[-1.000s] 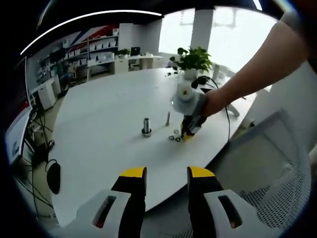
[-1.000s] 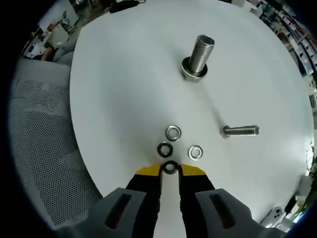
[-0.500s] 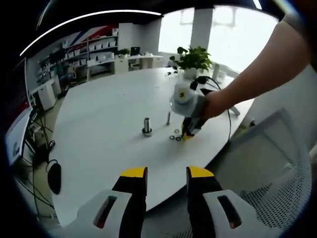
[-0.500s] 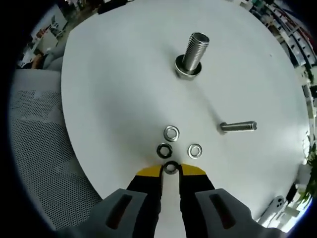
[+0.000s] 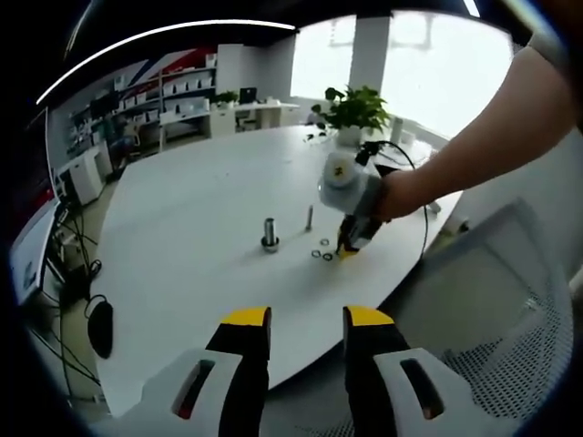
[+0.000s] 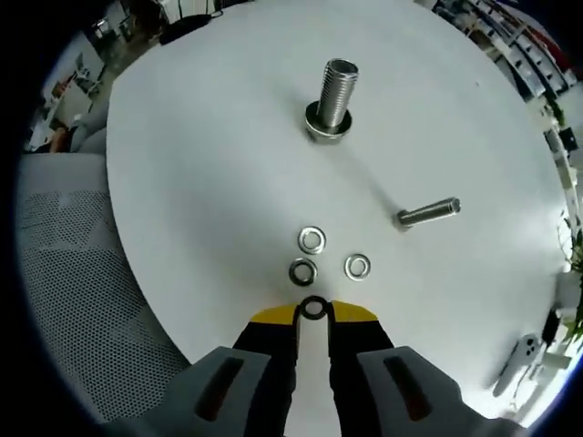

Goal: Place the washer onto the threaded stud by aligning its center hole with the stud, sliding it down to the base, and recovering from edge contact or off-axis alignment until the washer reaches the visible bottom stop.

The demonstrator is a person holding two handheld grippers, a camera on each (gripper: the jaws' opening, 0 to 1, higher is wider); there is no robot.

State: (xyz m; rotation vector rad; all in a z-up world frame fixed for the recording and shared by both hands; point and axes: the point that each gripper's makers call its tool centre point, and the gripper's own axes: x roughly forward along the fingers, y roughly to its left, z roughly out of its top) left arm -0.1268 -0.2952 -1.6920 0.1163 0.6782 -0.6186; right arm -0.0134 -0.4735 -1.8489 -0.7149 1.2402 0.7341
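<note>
Right gripper view: right gripper point(image 6: 313, 314) clenched on washer point(image 6: 313, 308) — threaded stud point(image 6: 332, 98) stands upright, straight ahead toward frame top.

From the left gripper view we look across the white tabletop point(image 5: 182, 237) from beyond its near edge, well back, facing the windows and a potted plant point(image 5: 353, 109) at the far edge. The right gripper point(image 5: 348, 248) and its hand point(image 5: 401, 191) show there, over the washers. From the right gripper view we look steeply down, close above the tabletop's edge beside a mesh chair point(image 6: 73, 300). Both views share the upright threaded stud point(image 6: 332, 96), a second stud, seemingly lying flat, point(image 6: 426, 213) and the loose washers point(image 6: 311, 240).
</note>
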